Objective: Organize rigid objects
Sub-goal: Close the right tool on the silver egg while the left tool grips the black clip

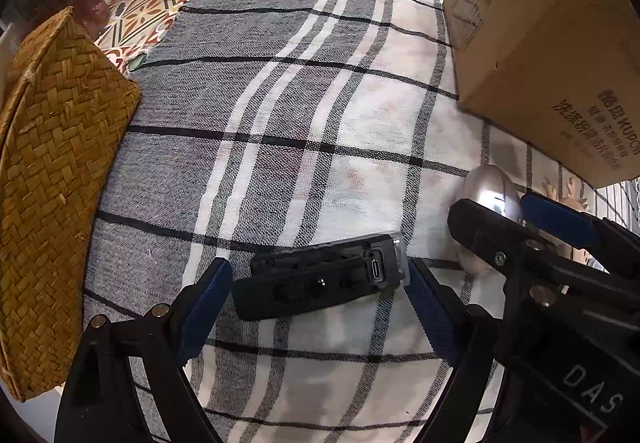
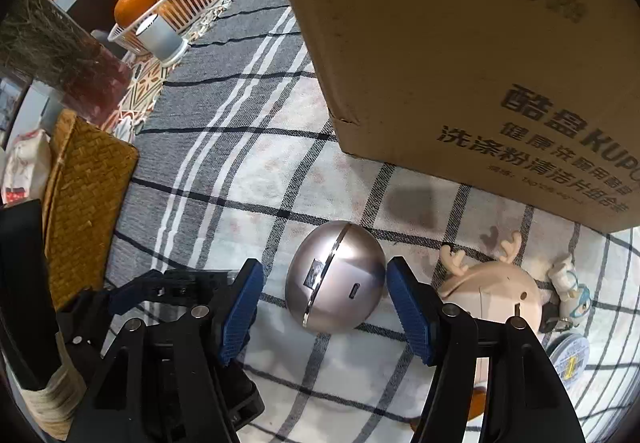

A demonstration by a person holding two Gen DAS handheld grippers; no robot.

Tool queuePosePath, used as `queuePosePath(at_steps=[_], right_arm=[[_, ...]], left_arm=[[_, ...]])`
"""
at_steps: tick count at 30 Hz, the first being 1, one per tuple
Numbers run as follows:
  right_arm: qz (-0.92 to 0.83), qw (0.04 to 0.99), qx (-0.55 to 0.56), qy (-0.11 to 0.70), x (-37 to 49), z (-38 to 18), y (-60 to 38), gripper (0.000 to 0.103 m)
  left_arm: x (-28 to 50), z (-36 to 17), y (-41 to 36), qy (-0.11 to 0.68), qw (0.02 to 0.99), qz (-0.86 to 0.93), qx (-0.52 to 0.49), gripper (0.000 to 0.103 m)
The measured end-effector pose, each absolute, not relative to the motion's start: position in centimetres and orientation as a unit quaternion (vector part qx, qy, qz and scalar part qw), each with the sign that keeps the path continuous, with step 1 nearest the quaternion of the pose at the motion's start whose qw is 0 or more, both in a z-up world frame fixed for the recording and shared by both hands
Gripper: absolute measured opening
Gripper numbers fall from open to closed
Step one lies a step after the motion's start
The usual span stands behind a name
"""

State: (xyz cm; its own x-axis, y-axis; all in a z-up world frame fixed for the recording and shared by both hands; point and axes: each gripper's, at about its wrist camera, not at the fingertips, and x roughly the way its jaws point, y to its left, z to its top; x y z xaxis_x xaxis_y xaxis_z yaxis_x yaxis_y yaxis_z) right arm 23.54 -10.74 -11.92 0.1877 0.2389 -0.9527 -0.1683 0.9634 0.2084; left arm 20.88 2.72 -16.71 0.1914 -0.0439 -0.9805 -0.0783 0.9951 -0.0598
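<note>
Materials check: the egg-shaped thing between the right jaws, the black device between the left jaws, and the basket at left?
Egg-shaped gadget: looks like brushed metal or metallised plastic, satin silver-pink, with soft highlights and a polished seam band.
Black device: seems to be matte moulded plastic, with a clear end cap and a port.
Basket: woven straw or seagrass, with a visible herringbone weave and stray fibres.

Your right gripper (image 1: 516, 211) hides most of the silver egg-shaped device (image 1: 490, 195) in your left wrist view. The cardboard box (image 2: 460, 55), beyond your right fingers, runs off the top and right edges, its upper print blurred. The small disc (image 2: 570, 355), outside your right finger, has unreadable label text.
</note>
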Motion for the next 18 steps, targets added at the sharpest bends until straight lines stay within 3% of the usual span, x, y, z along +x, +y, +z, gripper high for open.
queuePosePath(at_steps=[7,18], right_arm=[[0.126,0.764,0.028,0.633,24.0,-13.1,-10.7,0.065],[0.113,0.774,0.015,0.623,23.8,-13.6,-10.6,0.057]], left_arm=[[21.0,-17.0,2.6,0.624,0.780,0.018,-0.043,0.076],[20.8,-16.4,3.9,0.605,0.796,0.005,-0.034,0.075]])
